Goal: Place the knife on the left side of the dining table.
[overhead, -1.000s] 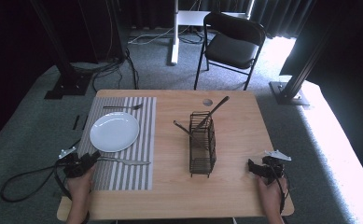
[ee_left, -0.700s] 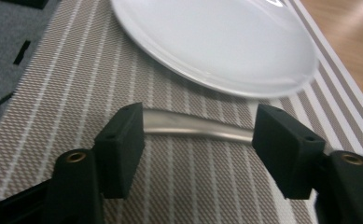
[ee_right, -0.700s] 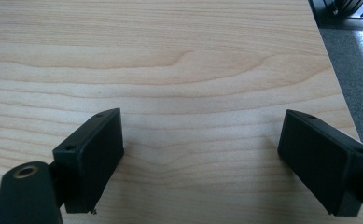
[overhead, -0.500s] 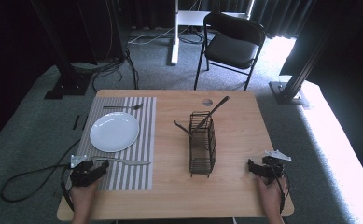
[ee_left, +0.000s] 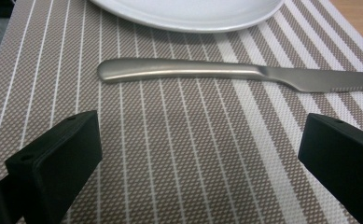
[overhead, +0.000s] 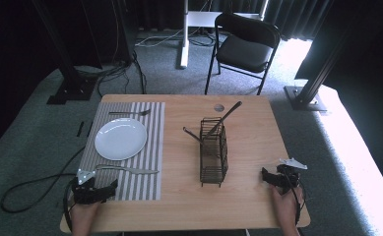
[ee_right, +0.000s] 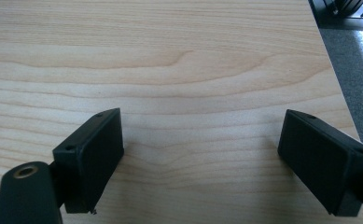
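Knife (ee_left: 226,74) first: it lies flat on the striped placemat (ee_left: 179,158), just ahead of my left hand-held gripper (ee_left: 200,163), handle toward the left of the left gripper view and blade running off to the right. From the high view the knife (overhead: 126,169) sits on the near side of the white plate (overhead: 120,138), close to its rim. It is brushed metal, one piece, with a rounded handle that narrows into a thin blade. I judge it stiff, fairly light and slippery, and lying that flat it leaves little for the pads to get under. I would take it across the thick part of the handle, not the blade.

The left hand-held gripper (overhead: 93,191) has just been opening; its jaws stand wide apart with only placemat between them and nothing held. Across the table (overhead: 248,123), my right hand-held gripper (overhead: 276,177) rests near the right edge, jaws spread wide over bare wood. Between the two stands the wire basket (overhead: 212,157) with a utensil leaning out, and a fork (overhead: 129,113) lies beyond the plate.
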Demonstrator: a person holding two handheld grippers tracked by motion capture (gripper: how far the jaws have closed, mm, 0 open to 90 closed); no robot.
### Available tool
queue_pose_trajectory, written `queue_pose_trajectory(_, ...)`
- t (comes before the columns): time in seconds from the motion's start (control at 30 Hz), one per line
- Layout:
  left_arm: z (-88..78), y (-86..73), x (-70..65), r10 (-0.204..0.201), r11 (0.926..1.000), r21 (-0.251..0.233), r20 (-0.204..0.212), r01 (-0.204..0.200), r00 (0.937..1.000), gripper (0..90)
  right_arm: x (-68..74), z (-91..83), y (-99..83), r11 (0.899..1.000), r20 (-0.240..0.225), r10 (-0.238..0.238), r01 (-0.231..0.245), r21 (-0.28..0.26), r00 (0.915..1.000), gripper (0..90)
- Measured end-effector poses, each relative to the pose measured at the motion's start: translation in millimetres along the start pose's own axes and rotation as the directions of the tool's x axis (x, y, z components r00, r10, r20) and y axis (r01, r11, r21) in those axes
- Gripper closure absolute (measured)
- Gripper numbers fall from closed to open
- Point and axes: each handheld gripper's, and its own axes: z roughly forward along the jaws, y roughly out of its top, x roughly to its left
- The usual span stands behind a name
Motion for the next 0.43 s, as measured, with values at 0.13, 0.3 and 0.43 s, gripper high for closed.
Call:
queue_pose_trajectory(0.13,-1.9,0.1,-0.6,0.023,0.9995,-0.019,-0.018,-0.023,0.9996,0.0,-0.1,0.0,0.0,1.0,0.0,0.0,0.0,0.0,1.0,13.5)
queue_pose_trajectory(0.3,1.6,-0.2,-2.9,0.039,0.9992,-0.005,-0.012,-0.039,0.9992,0.0,0.0,0.0,0.0,1.0,0.0,0.0,0.0,0.0,1.0,13.5)
queue_pose_trajectory(0.43,3.6,0.2,-3.2,0.039,0.9992,0.0,-0.013,-0.039,0.9992,0.0,0.0,0.0,0.0,1.0,0.001,0.0,0.0,0.0,1.0,13.5)
